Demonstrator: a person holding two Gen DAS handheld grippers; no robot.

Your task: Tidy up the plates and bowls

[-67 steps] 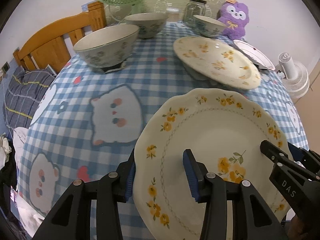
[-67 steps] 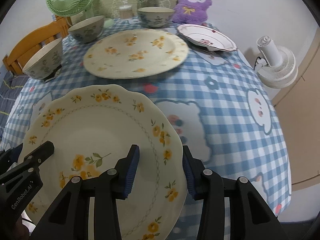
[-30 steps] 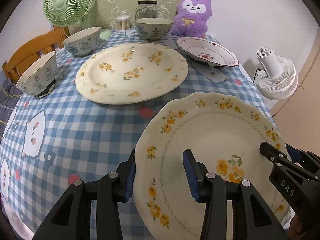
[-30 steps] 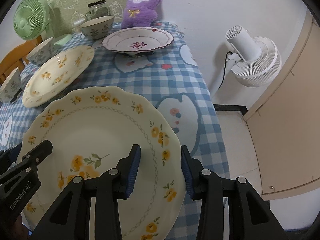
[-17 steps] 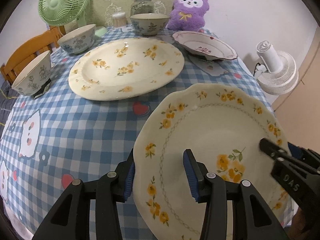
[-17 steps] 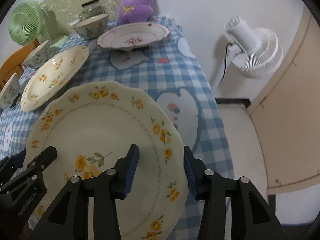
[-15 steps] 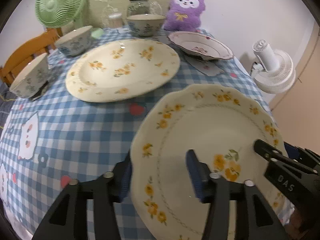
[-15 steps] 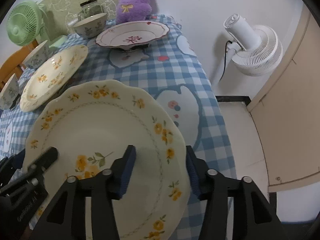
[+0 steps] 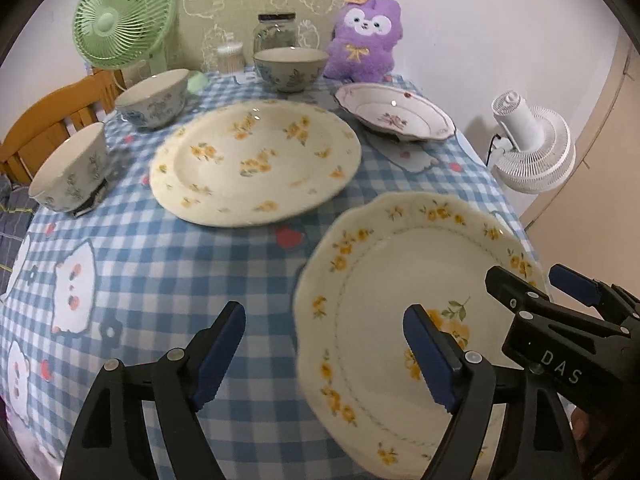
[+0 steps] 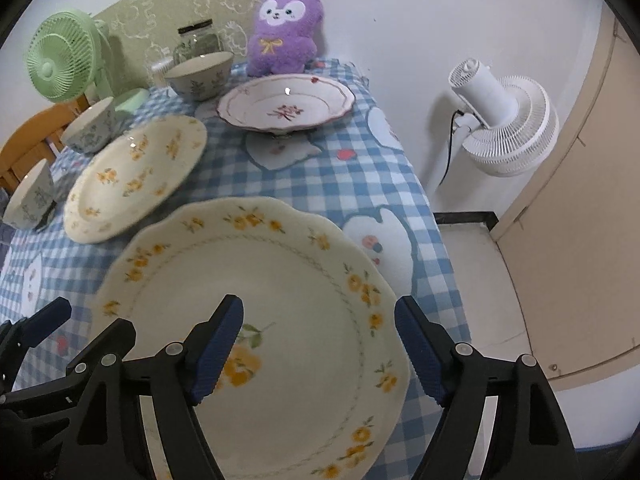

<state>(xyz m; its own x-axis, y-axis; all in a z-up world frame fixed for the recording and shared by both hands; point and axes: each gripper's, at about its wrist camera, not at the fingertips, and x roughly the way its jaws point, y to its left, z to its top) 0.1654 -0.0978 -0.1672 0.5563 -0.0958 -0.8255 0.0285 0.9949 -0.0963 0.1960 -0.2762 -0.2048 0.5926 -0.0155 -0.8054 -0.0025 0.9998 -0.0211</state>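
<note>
We saw a table (image 9: 172,256) covered in a blue-and-white checked cloth with cartoon animals, pushed against a plain white wall (image 10: 400,12). A wooden chair (image 9: 52,120) stood at its left side. A green fan (image 9: 120,14) sat at the back, a white fan (image 10: 504,124) stood on the pale floor (image 10: 480,280), beside a beige door (image 10: 592,216).

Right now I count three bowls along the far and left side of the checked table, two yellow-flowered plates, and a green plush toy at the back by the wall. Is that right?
Not quite: the plush toy is purple, as the left wrist view shows. What is green is the fan on the other side. The three bowls and two yellow-flowered plates are as you say.
</note>
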